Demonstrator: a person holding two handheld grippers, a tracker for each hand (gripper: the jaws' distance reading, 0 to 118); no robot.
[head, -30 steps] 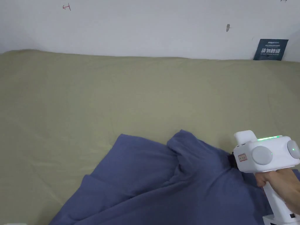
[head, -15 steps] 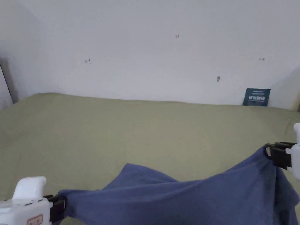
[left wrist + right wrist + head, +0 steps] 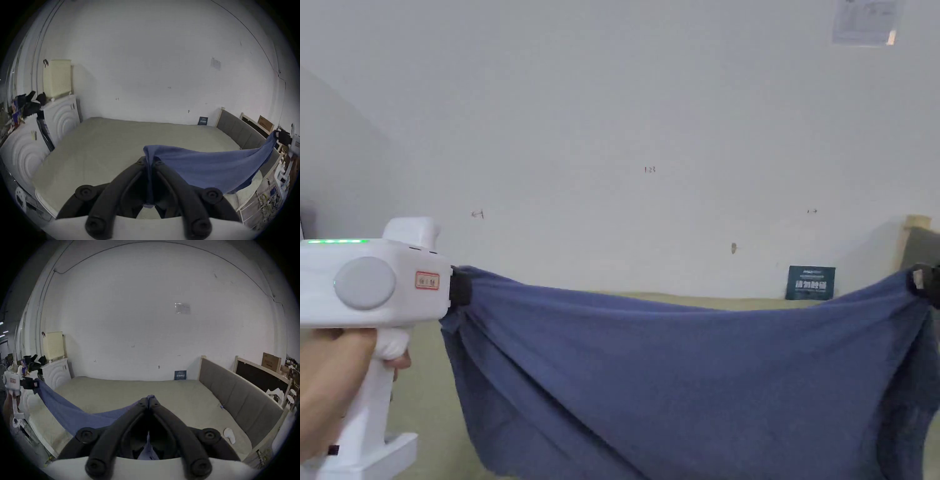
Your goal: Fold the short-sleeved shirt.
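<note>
The blue shirt point(image 3: 687, 375) hangs stretched in the air between my two grippers, above the olive-green bed point(image 3: 113, 142). My left gripper point(image 3: 459, 286) is shut on the shirt's left top corner; in the left gripper view its black jaws point(image 3: 150, 162) pinch a bunched fold of the blue shirt point(image 3: 203, 167). My right gripper point(image 3: 922, 282) at the far right edge is shut on the other top corner. In the right gripper view the jaws meet at a small tuft of cloth point(image 3: 150, 398), and the blue shirt point(image 3: 78, 415) sags away toward the left gripper point(image 3: 34, 384).
The bed point(image 3: 146, 395) lies against a white wall. A grey padded headboard point(image 3: 240, 402) runs along its right side. White cabinets point(image 3: 61, 120) with clutter stand to its left. A small dark sign point(image 3: 810, 282) leans on the wall. A white object point(image 3: 229, 434) lies near the bed's right edge.
Both grippers have lifted the shirt off the bed and pulled its top edge wide apart. The head camera has tilted up toward the wall.
</note>
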